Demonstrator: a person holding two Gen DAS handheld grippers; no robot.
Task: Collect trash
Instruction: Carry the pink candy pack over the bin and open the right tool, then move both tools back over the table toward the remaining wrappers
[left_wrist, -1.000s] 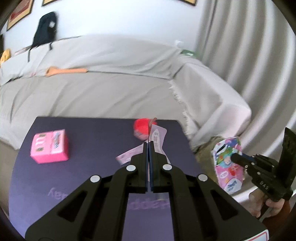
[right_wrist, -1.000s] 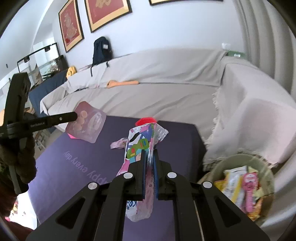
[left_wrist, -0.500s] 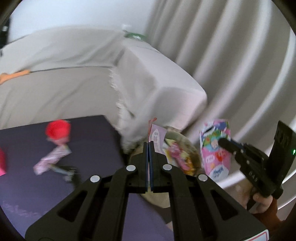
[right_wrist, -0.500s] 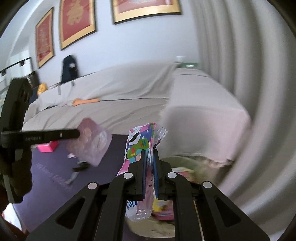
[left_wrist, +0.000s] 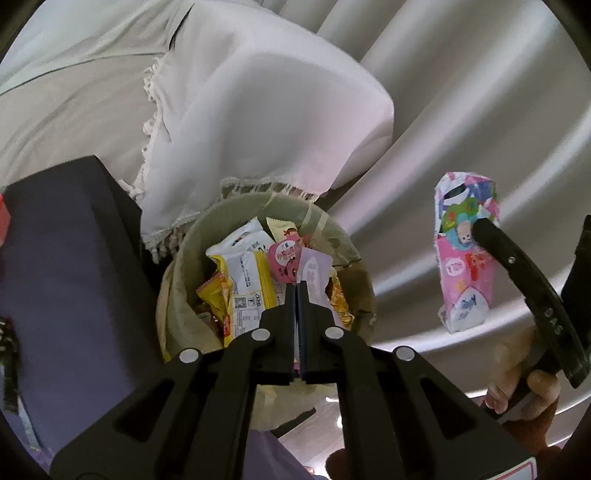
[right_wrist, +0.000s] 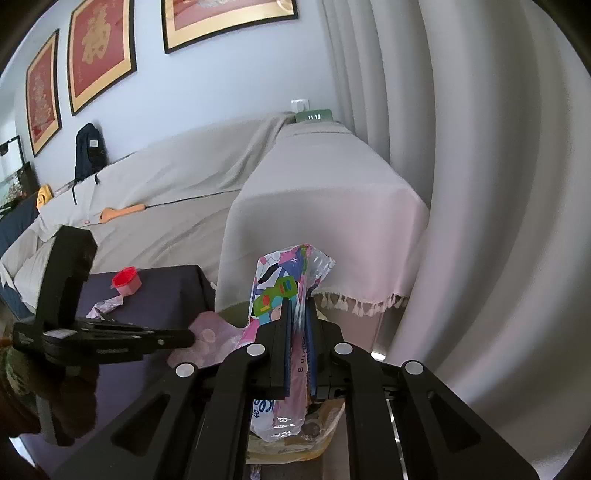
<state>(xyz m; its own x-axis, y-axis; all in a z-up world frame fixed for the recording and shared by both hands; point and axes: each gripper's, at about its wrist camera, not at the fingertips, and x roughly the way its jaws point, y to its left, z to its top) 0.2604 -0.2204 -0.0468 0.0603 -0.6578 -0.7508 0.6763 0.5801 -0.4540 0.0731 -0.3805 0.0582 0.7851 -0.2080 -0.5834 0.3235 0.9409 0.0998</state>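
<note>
Two grippers are each clamped on a piece of trash near the bin. Furthest left in the left wrist view, the dark table (left_wrist: 66, 258) shows its right edge and far right corner, with the bin (left_wrist: 354, 266) standing just beside that edge and under the fringe of the sofa cover (left_wrist: 258, 122). The bin holds a heap of wrappers, among them a yellow-and-white packet (left_wrist: 247, 280) and a pink round-printed one (left_wrist: 282, 258). The left gripper (left_wrist: 297, 291) points down over the bin's mouth, its jaws pressed together on a thin pale pink wrapper (left_wrist: 314, 267) that sticks up past the tips, above the heap. To the right, well apart from the bin and against the curtain (left_wrist: 480, 92), the right gripper (left_wrist: 484, 227) holds a pink cartoon bag (left_wrist: 463, 258) upright; a hand (left_wrist: 524, 384) grips its handle.

In the right wrist view, the left gripper (right_wrist: 186, 338) reaches in from the left with the pink wrapper (right_wrist: 212, 336) at its tip. Behind it a red cup (right_wrist: 127, 282) and a crumpled wrapper (right_wrist: 107, 306) lie near the table's (right_wrist: 166, 291) far right corner. At centre, the right gripper (right_wrist: 299, 306) is closed on the cartoon bag (right_wrist: 280, 284), which runs through the jaws and hangs below them.
</note>
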